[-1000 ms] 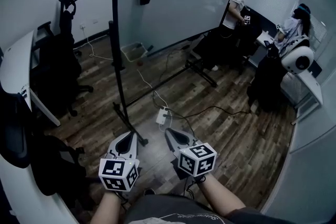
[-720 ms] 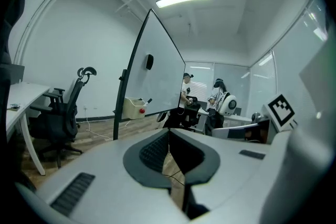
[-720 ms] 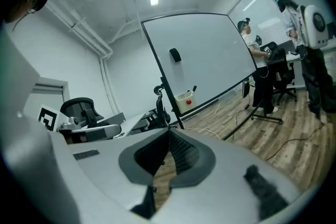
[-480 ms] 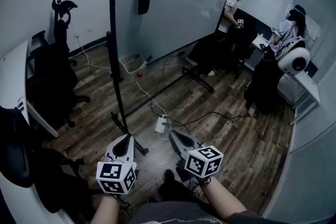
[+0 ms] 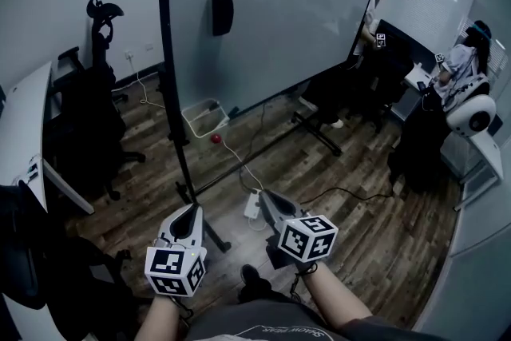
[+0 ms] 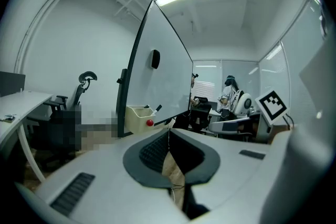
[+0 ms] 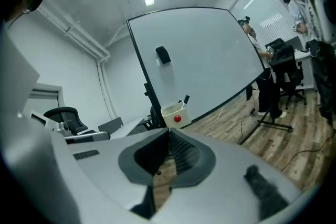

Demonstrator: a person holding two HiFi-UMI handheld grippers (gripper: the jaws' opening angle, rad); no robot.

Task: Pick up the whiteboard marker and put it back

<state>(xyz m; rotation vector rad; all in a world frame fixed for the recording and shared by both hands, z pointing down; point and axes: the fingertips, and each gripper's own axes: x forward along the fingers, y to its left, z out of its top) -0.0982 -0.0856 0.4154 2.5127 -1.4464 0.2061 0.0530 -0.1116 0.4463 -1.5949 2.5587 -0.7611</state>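
Observation:
A large whiteboard [image 5: 271,12] stands on a wheeled frame ahead of me. At its lower edge hangs a pale tray [image 5: 204,117] with a red knob [image 5: 215,139] on its front. A dark marker [image 7: 185,99] sticks up out of that tray [image 7: 173,112]; in the left gripper view the marker [image 6: 157,108] shows as a small dark stick. A black eraser [image 5: 221,13] clings to the board. My left gripper [image 5: 192,209] and right gripper [image 5: 267,194] are held low over the floor, well short of the tray. Both point toward it. Each has its jaws together with nothing between them.
A power strip [image 5: 252,204] and cables lie on the wooden floor just beyond my right gripper. The board's black post [image 5: 177,132] and stand feet [image 5: 315,132] cross the floor. Dark office chairs [image 5: 88,116] and a white desk [image 5: 24,108] sit at left. Two people [image 5: 375,20] stand at far right.
I have come closer to the whiteboard, which now fills more of the head view. Both grippers have moved forward with me, still shut and empty. The tray and red knob look nearer.

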